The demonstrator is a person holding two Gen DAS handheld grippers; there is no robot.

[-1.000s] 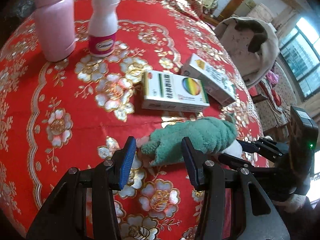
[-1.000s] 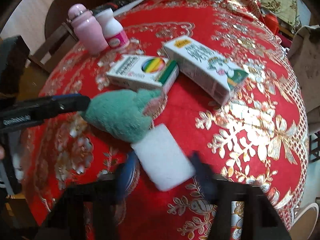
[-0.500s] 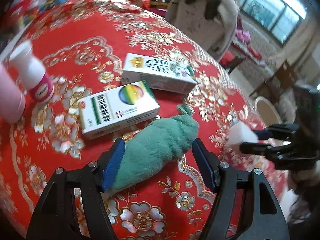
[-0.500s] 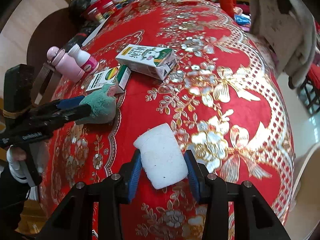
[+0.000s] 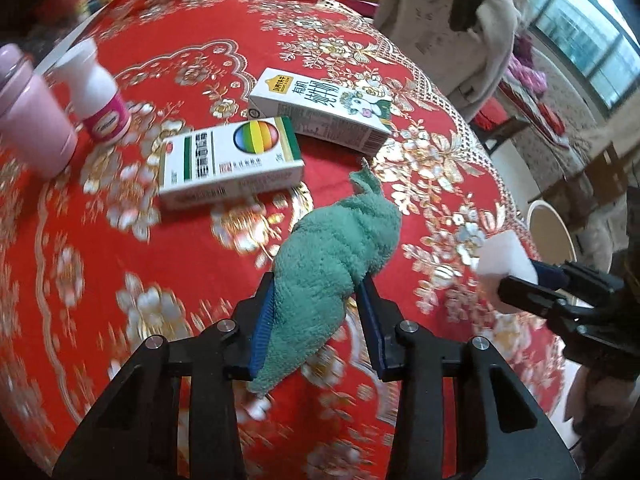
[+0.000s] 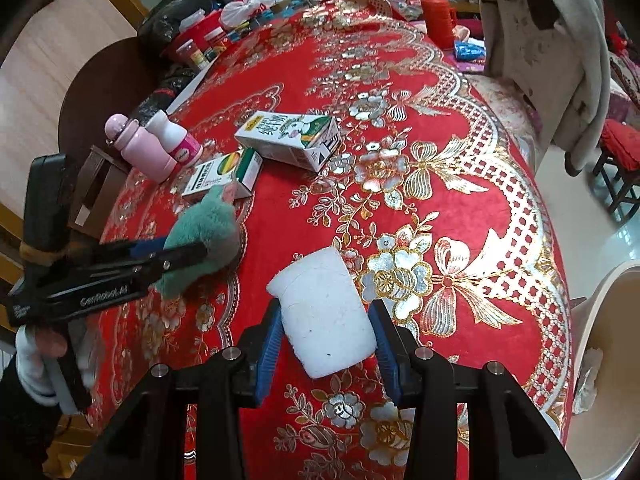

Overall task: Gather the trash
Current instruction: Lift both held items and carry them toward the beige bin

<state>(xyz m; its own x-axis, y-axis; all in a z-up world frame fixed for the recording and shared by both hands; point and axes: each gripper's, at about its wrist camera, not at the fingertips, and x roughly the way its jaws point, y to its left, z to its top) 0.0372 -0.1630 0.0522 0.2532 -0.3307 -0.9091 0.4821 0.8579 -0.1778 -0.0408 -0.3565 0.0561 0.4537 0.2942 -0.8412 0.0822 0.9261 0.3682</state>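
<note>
Two pieces of table litter are gripped at once, one in each gripper, above the red tablecloth (image 6: 460, 128).

On the left, the green terry cloth (image 5: 340, 252) is caught by its near end in the left gripper (image 5: 316, 300), whose jaws are closing and already pinch the fabric between the blue pads; the far end droops toward the table beside the rainbow-printed medicine box (image 5: 230, 160), presumably because only one end is clamped. Behind it the milk carton (image 5: 320, 112), white pill bottle (image 5: 98, 98) and pink flask (image 5: 30, 124) are left on the table. On the right, the white foam block (image 6: 324, 312) is held across its width by the partly open right gripper (image 6: 326, 332), clear of the cloth, seemingly so that it can be carried to the pale bin (image 6: 608, 360) seen at the table's right edge.
</note>
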